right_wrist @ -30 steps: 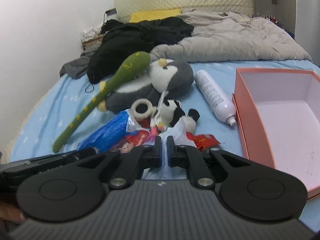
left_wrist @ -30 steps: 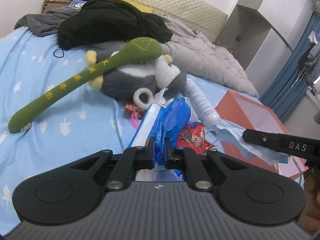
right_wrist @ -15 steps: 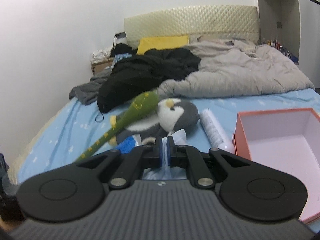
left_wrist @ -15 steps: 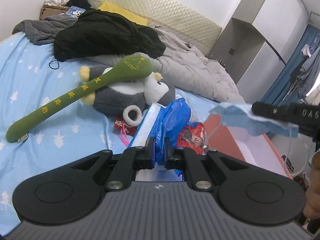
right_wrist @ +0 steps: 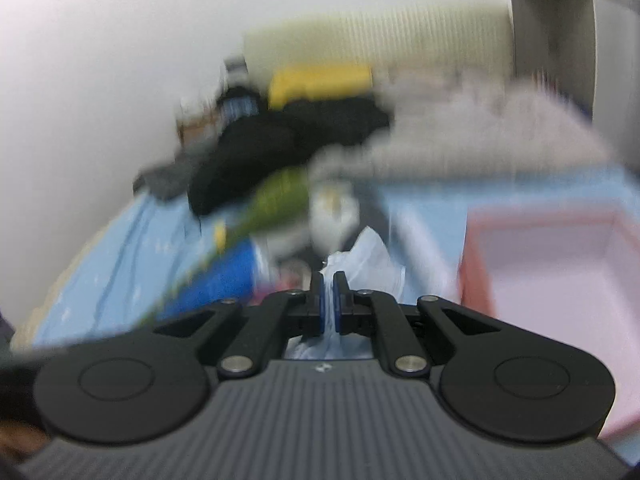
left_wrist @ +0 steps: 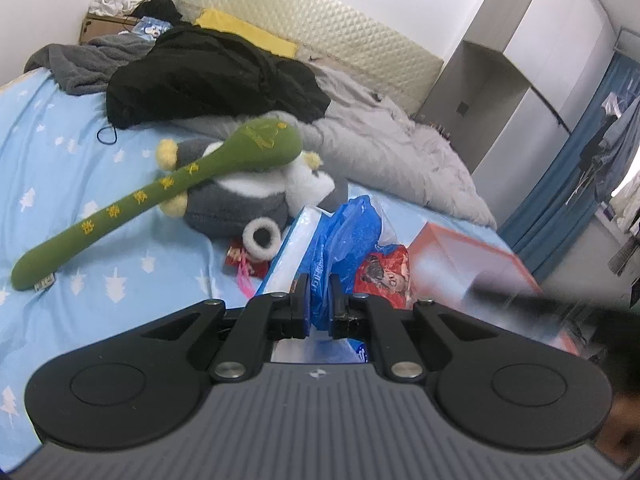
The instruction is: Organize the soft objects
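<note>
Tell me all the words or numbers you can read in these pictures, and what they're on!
None can be read for sure.
Green plush stick: yellow stitched characters along it, too blurred to read.
Blue plastic bag in the left gripper: pale print, too small.
Red snack packet: picture and print, unreadable.
Right wrist view: everything smeared; pale blue cloth in the right gripper shows no text.

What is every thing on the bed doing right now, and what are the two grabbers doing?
Left gripper: shut on the blue plastic bag.
Right gripper: shut on a pale thin bag; view blurred.
Green plush stick: lying across the penguin plush.
Penguin plush: lying on the bed.
Orange box: open; inside not visible here.
Black jacket: crumpled in a heap.
Grey blanket: bunched up.
</note>
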Demonstrator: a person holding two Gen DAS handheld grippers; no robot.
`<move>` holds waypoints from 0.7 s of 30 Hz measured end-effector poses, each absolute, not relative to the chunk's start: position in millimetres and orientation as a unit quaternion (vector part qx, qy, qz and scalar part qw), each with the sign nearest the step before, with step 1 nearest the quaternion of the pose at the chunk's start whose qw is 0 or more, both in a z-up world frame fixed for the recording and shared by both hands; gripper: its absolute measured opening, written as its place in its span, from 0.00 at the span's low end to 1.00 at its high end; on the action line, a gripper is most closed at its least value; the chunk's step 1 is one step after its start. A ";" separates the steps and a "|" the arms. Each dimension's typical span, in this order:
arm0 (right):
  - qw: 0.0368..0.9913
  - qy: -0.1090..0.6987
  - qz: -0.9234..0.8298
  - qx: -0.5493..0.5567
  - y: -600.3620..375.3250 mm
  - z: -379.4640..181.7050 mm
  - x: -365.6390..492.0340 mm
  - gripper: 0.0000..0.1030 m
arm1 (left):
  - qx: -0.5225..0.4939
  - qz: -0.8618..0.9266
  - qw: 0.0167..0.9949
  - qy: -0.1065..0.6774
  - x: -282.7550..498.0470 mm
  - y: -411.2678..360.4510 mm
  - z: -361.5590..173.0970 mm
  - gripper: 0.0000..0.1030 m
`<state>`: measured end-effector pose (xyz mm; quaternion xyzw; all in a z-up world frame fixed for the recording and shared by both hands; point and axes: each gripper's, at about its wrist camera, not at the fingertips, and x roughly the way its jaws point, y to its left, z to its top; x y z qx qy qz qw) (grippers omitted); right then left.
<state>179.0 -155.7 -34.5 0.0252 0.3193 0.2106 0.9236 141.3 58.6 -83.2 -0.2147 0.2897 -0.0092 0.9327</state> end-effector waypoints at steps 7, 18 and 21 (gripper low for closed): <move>0.875 0.450 0.167 0.064 -176.8 -134.4 174.3 0.07 | -0.203 0.002 0.919 0.337 142.8 55.6 -117.6 0.09; 0.858 0.464 0.219 0.033 -161.6 -146.5 144.8 0.07 | -0.166 0.025 0.907 0.386 161.6 47.8 -163.2 0.09; 0.856 0.466 0.223 0.036 -158.2 -150.5 140.9 0.07 | -0.145 0.037 0.901 0.407 169.5 51.3 -178.0 0.09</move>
